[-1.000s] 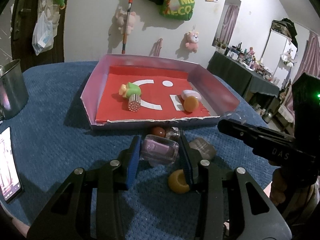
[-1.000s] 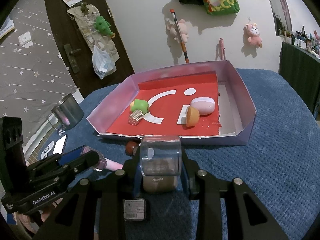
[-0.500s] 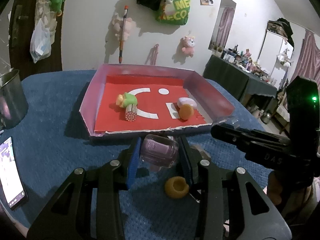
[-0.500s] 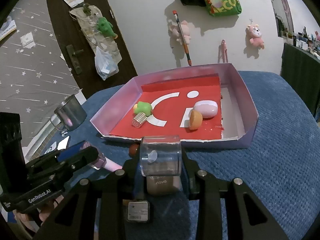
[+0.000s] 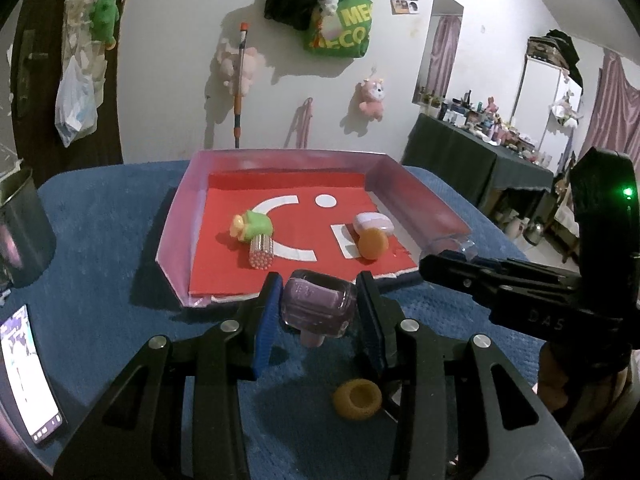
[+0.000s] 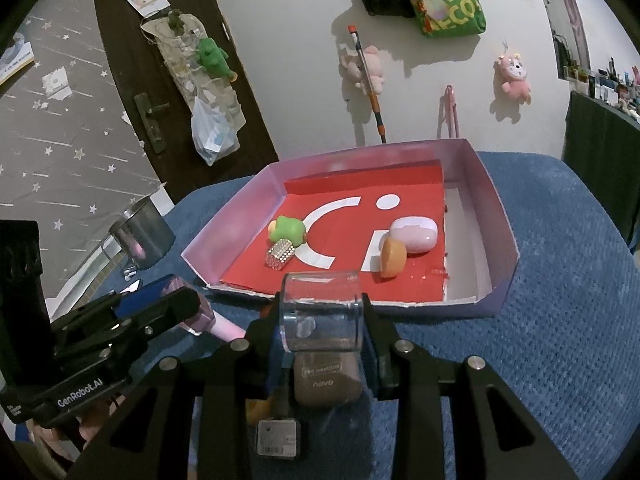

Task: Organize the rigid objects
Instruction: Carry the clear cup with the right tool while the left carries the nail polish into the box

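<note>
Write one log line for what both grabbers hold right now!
left gripper: shut on purple bottle | right gripper: shut on clear-lidded jar | tray: four items inside

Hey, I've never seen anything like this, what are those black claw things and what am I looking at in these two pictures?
Those are two hand-held grippers: a person carries one in each hand, and each has a wide-angle camera looking out along its two fingers. So one picture is the view from the left gripper, the other from the right gripper.

Both hover over a table covered in blue cloth. On it sits a shallow pink tray with a red floor, holding a green toy, a studded silver cylinder, a pale pink case and an orange piece.

The left gripper is clamped on a small purple glass bottle. The right one grips a clear-lidded cosmetic jar. An orange ring lies on the cloth.
</note>
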`<state>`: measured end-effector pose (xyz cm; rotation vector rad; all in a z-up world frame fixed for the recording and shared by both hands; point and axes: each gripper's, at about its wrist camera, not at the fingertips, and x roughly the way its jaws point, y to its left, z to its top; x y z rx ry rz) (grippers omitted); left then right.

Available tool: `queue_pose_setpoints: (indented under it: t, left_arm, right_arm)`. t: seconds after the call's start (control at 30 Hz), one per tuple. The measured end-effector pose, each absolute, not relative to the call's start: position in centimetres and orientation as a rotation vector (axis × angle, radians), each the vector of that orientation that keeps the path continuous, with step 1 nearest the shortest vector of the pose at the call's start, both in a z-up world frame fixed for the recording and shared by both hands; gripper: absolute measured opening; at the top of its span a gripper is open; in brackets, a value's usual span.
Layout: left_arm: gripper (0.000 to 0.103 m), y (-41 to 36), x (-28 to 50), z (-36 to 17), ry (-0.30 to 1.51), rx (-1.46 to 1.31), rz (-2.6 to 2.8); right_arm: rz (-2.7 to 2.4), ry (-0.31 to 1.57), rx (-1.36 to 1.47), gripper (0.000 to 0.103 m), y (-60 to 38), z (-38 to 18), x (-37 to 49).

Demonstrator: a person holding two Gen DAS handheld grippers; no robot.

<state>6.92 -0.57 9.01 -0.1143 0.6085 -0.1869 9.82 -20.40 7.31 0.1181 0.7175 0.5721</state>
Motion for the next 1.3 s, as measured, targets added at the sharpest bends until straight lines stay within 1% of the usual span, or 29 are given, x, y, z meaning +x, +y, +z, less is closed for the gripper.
queue_pose_setpoints:
  t: [0.27, 0.73, 1.3]
  left_arm:
    - [0.036, 0.0, 9.2, 9.0, 0.632, -0.135, -0.211]
    - [0.036, -0.3, 12.5, 8.8, 0.644, -0.119, -0.213]
    - [0.034, -1.0, 18.3, 4.6, 0.856, -0.123, -0.246]
  right_arm:
    - [0.573, 0.741, 0.123, 0.035, -20.5, 7.4, 11.8]
    - [0.559, 0.822, 0.112, 0.035, -19.7, 5.8, 16.2]
    - [0.555, 0.945, 0.060, 0.035, -17.8, 3.3, 19.1]
